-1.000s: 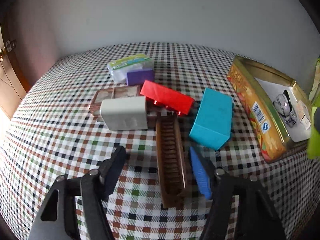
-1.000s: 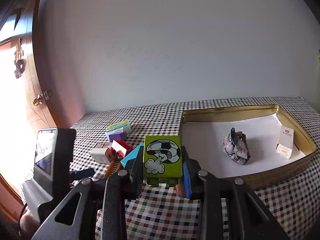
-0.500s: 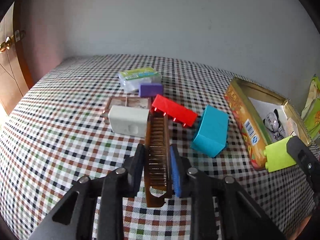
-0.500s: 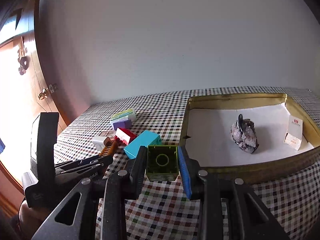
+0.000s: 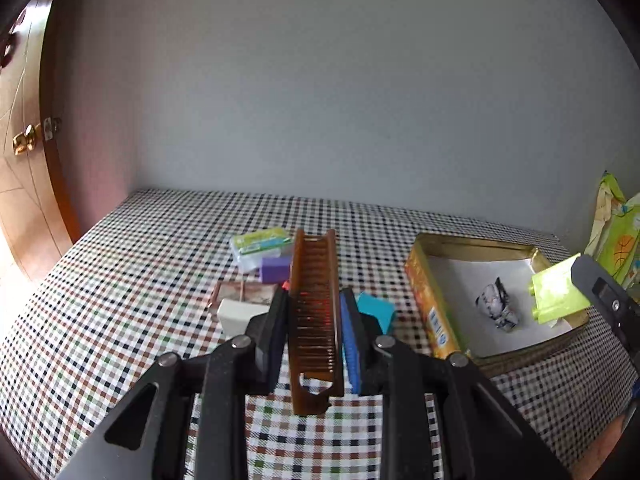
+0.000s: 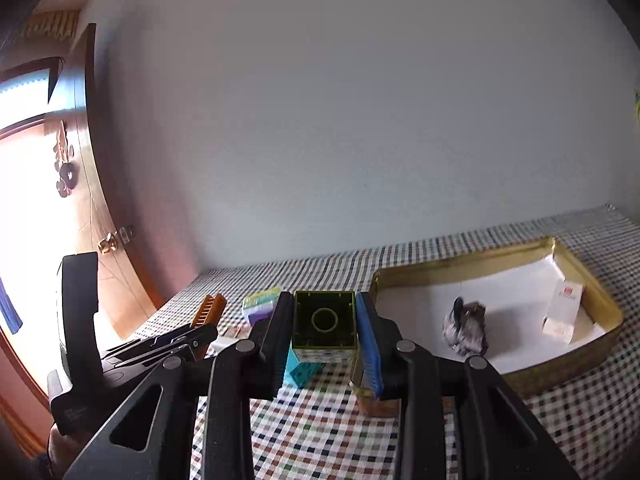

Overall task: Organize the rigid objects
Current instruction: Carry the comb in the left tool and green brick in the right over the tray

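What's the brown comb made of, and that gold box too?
The comb looks like see-through brown plastic: red glows through its teeth. The gold box looks like shiny metal, probably tin: its thin rim gleams and its side is printed. Neither is certain from looks alone.

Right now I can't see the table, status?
Left gripper shut on brown comb. Right gripper shut on green block. Gold tin path unobstructed.

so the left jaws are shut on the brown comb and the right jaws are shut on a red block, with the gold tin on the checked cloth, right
Not quite: the block in the right gripper is lime green, not red, as the right wrist view shows. The rest holds: the left gripper is shut on the brown comb, and the gold tin sits on the checked cloth.
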Motion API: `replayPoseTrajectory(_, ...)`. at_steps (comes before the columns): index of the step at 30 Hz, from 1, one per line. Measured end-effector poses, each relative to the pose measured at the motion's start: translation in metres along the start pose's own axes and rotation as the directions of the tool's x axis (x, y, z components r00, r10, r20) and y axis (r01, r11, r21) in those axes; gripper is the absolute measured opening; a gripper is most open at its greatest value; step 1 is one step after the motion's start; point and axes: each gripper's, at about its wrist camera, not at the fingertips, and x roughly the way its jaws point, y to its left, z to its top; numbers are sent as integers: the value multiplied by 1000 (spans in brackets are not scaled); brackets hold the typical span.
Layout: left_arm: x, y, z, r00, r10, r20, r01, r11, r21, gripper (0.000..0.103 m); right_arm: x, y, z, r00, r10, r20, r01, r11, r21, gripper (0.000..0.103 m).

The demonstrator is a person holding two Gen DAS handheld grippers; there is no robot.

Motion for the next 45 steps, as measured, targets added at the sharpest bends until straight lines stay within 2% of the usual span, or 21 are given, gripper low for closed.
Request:
replayPoseTrajectory(10,13,-60,16,999,-45,15,43,994,103,24,-20,-32,22,990,-114,81,114,993,7,34)
replayPoseTrajectory(18,18,-115,27,996,-84,32,77,983,168,24,-36,-77,32,960,-248,131,245,969,42,34)
replayPoseTrajectory(25,29,-163,31,993,-114,25,106,974,200,24,-39,-109,38,935,-325,143,321,946,53,34)
replayPoseTrajectory(35,66,-211,21,993,-110,-47,117,967,226,24,-8,-155,34,898,-431,86,427,902,61,34)
replayPoseTrajectory(39,83,-221,13,990,-104,-90,121,969,216,24,10,-168,29,893,-448,46,445,893,62,34)
replayPoseTrajectory(45,99,-233,7,989,-99,-113,124,964,237,24,24,-183,26,888,-460,8,458,886,66,34)
